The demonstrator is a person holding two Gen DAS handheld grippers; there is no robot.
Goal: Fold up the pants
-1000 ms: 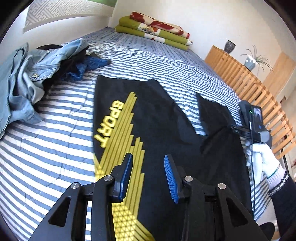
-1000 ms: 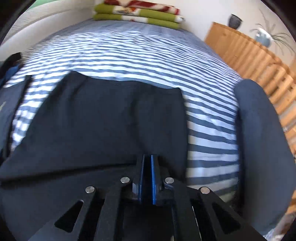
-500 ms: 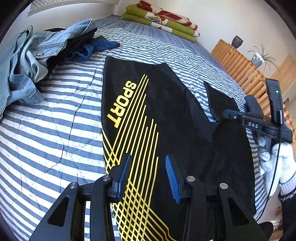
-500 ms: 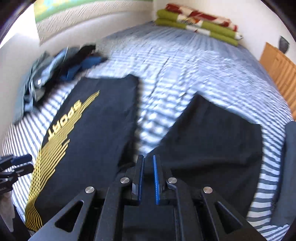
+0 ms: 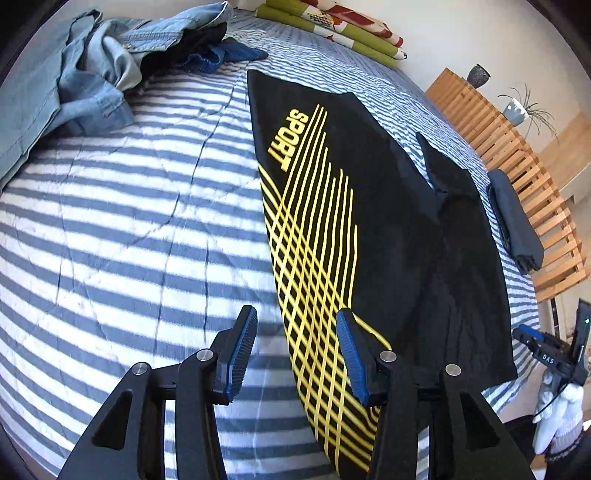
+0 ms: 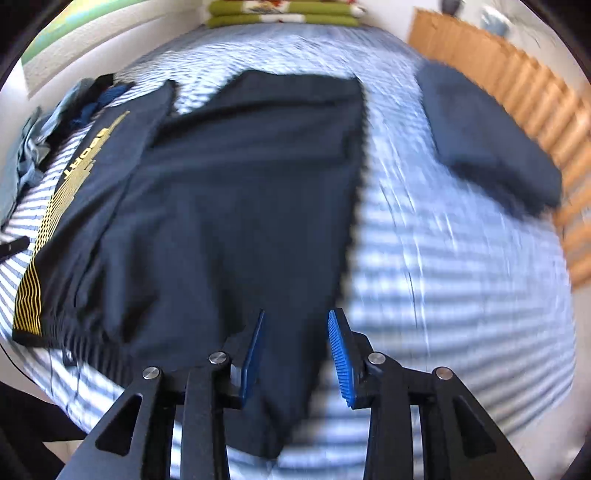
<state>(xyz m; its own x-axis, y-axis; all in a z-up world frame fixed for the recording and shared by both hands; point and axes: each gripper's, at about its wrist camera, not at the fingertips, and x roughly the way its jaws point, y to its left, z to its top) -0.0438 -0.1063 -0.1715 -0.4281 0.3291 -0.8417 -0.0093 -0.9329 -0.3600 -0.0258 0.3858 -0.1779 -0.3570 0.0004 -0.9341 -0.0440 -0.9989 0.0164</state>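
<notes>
Both grippers gaping, empty. Your left gripper [image 5: 297,354] straddles the SPORT pants [image 5: 369,229] outer edge; legs run straight ahead; right gripper [image 6: 295,354] over the other side.

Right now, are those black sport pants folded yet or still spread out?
Spread out. The black pants lie flat on the striped bedspread, both legs apart and side by side; neither tongs hold them.

Black pants [image 5: 399,236] with yellow diagonal stripes and yellow "SPORT" lettering. Blue-and-white striped quilted bedspread [image 5: 129,229]. Faded light-blue denim jacket [image 5: 74,74]. Green, red and white folded blanket [image 5: 332,29]. Blue ribbed gripper pads [image 6: 341,354].
</notes>
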